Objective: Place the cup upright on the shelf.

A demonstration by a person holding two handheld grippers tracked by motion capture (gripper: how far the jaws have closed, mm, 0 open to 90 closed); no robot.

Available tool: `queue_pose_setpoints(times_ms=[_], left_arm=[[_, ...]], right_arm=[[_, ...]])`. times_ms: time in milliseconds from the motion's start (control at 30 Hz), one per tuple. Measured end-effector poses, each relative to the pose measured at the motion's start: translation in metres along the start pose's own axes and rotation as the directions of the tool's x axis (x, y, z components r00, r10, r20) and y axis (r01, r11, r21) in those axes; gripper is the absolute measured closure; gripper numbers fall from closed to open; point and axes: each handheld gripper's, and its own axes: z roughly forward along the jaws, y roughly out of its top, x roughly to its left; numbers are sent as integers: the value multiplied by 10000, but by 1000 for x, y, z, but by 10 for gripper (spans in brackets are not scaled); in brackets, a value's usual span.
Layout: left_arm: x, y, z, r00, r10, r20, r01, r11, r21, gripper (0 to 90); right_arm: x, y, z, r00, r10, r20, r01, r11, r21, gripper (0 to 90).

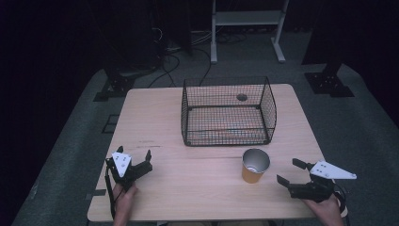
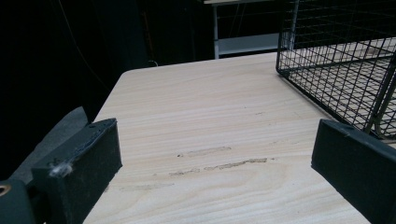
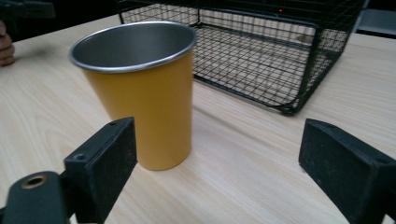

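High view: empty cup beside basket.

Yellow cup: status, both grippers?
Right gripper open, aimed at yellow cup, not touching. Left gripper open, empty, over bare table. Cup upright, in front of wire basket. Nothing between cup and right gripper.

A light wooden table stood on a grey floor, its grain marked by a few faint scuffs toward the near left part. A black wire basket sat on the far middle of the table, open at the top, with the tabletop and a round hole visible through its mesh. Behind the table a white metal frame stood on the floor, with dark cables lying to its left.
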Motion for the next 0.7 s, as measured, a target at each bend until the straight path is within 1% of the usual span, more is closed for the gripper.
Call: queue_pose_setpoints(times_ms=[133,333,400,500,700], left_arm=[[0,0,0,10000,3,4,-3,10000,-5,8],[0,0,0,10000,7,7,-7,10000,-18,8],[0,0,0,10000,-11,8,11,10000,-23,8],[0,0,0,10000,7,0,-7,10000,-7,8],[0,0,0,10000,-1,0,1,10000,-24,8]], right_arm=[[5,0,4,9999,-108,-69,108,9999,126,95],[11,-3,10,9997,-92,-227,97,9997,228,82],[13,-3,12,9996,-115,-264,122,9995,286,63],[16,-1,15,9991,-125,-394,137,9995,299,27],[24,4,22,9970,-311,-705,336,9988,345,21]])
